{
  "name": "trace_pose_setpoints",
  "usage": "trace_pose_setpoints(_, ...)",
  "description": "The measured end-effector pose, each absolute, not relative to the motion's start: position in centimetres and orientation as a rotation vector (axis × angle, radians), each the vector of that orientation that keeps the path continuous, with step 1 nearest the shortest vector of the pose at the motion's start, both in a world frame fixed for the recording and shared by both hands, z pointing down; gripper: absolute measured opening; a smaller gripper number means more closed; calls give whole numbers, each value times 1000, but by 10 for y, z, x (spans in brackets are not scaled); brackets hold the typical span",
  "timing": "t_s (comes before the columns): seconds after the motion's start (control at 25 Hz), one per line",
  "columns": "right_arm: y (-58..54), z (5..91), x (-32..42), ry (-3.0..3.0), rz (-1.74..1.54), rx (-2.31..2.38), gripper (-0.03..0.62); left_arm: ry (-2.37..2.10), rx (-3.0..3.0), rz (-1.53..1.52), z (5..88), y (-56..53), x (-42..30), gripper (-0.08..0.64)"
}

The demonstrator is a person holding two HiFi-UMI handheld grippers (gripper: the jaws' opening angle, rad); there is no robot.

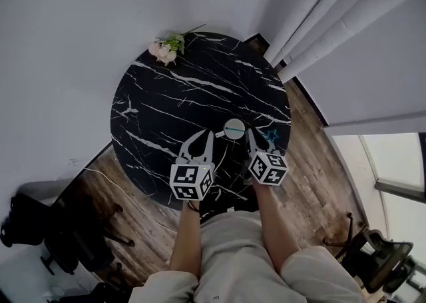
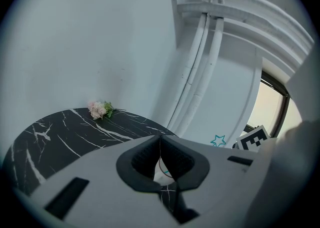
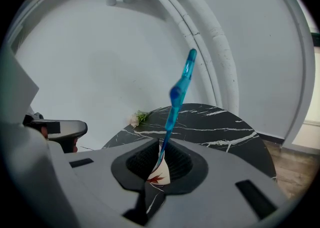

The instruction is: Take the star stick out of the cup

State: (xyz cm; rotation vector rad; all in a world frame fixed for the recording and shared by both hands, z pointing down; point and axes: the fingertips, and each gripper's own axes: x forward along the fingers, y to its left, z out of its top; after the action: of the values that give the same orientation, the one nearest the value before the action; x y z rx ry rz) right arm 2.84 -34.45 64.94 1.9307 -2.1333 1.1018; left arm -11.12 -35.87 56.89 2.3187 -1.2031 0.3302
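A white cup (image 1: 234, 128) stands near the front edge of the round black marble table (image 1: 173, 95). My right gripper (image 1: 252, 138) is just right of the cup, shut on the translucent blue star stick (image 3: 176, 99). The stick slants up and right out of the jaws, and its teal star (image 1: 269, 137) shows right of the cup. The cup (image 3: 160, 174), with a red leaf print, sits behind the jaws; the stick's lower end is hidden there. My left gripper (image 1: 202, 137) hovers left of the cup, its jaws meeting with nothing between them. From it I see the star (image 2: 218, 140).
A small bunch of pale flowers (image 1: 166, 48) lies at the table's far edge. White pipes (image 1: 333, 15) run along the wall at the right. Dark chairs (image 1: 40, 242) stand on the wood floor at the lower left. The person's legs are below the table edge.
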Motion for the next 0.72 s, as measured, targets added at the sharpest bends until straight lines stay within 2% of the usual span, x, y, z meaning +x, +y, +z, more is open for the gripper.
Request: trace_pose_setpoints(0.72,-339,641,21,-2190,1043,1858,43,-1229,2332,328,560,-352,-112,21)
